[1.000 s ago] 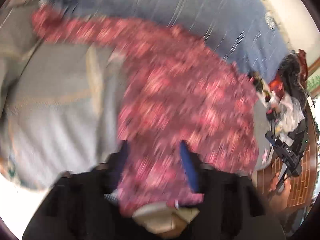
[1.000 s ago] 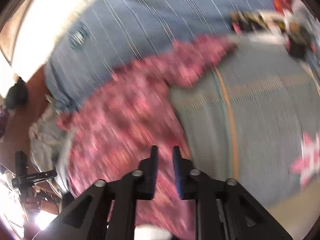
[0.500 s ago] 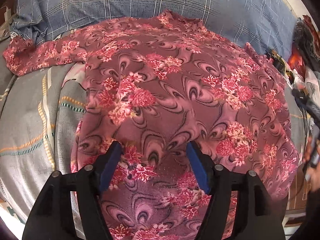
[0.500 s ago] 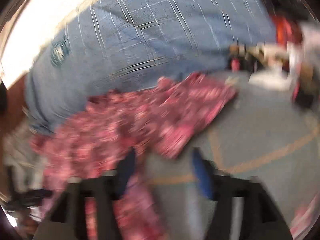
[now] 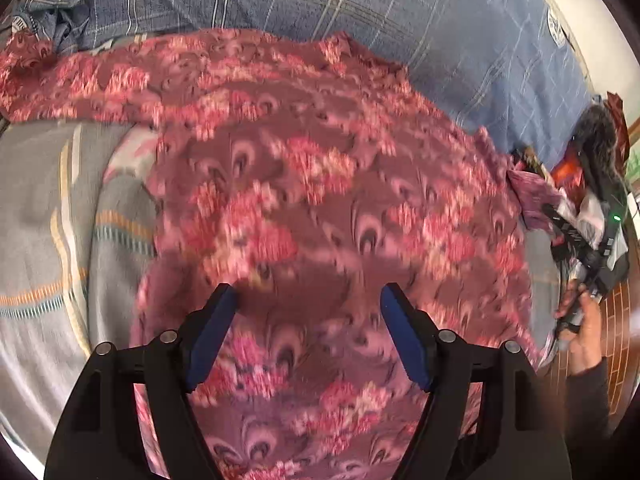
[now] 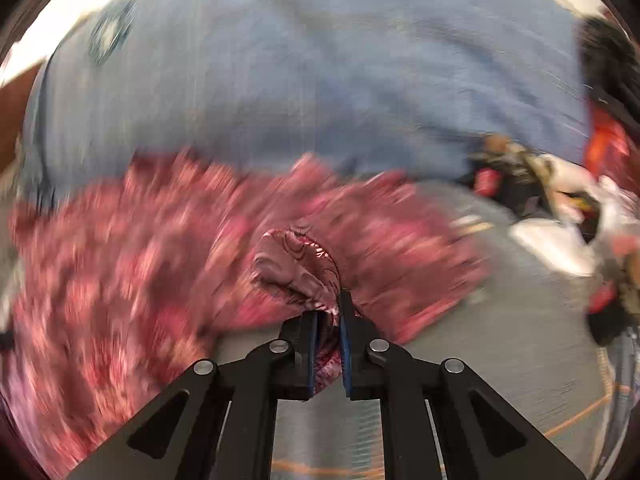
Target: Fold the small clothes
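Observation:
A maroon garment with pink flowers [image 5: 320,200] lies spread on the bed, one sleeve stretched to the far left. My left gripper [image 5: 308,304] is open and empty, its blue-padded fingers [image 5: 208,332] just above the garment's near part. My right gripper [image 6: 329,312] is shut on a bunched edge of the same garment [image 6: 296,264] and holds it lifted off the bedsheet. The right gripper also shows at the far right of the left wrist view [image 5: 576,240], beside the garment's right sleeve.
A grey bedsheet with orange and white stripes [image 5: 48,216] lies under the garment. A blue plaid blanket [image 5: 400,20] runs along the back. A pile of dark, red and white items [image 6: 560,200] sits at the bed's right end.
My right gripper was open half a second ago; it has shut on the garment's right edge and lifted it. My left gripper stays open and has shifted slightly over the garment.

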Demonstrator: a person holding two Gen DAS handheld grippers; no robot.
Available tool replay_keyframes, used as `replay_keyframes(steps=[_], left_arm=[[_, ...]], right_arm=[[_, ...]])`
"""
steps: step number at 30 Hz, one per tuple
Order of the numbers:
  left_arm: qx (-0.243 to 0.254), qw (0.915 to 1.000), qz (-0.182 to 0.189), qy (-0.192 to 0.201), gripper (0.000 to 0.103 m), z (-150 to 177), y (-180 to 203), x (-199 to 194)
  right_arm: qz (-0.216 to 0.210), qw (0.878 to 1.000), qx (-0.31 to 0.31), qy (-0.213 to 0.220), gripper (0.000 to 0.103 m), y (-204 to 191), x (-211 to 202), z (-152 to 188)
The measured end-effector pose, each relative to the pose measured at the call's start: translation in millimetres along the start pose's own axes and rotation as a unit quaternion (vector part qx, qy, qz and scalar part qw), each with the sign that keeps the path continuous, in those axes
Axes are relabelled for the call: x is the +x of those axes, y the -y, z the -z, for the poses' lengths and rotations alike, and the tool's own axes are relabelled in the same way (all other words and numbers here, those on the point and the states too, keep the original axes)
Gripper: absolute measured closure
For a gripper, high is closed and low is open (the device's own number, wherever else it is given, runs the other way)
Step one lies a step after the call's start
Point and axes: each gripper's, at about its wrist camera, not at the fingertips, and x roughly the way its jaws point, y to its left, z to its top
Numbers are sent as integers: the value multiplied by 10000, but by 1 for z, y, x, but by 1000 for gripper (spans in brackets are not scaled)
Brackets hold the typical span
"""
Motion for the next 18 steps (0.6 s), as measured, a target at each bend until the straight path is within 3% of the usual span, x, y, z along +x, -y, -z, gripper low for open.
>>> replay_keyframes(steps=[6,10,16,18], left_arm=[[22,9993,-138,345,28,-52,-4,2],[-227,9981,39,564,28,-85,-13,10],[-519,9960,407,599,27,-100,-22,38],[-459,9976,246,460,26,-98,-22,55]], right_arm=[[592,9900,1073,704,95,99,-58,-65],[1049,9756,1652,995,96,152,-83,-96],[1455,9631,2043,974,99,186,-83,-110],[1334,9648,2107,839,99,181,-73,-104]])
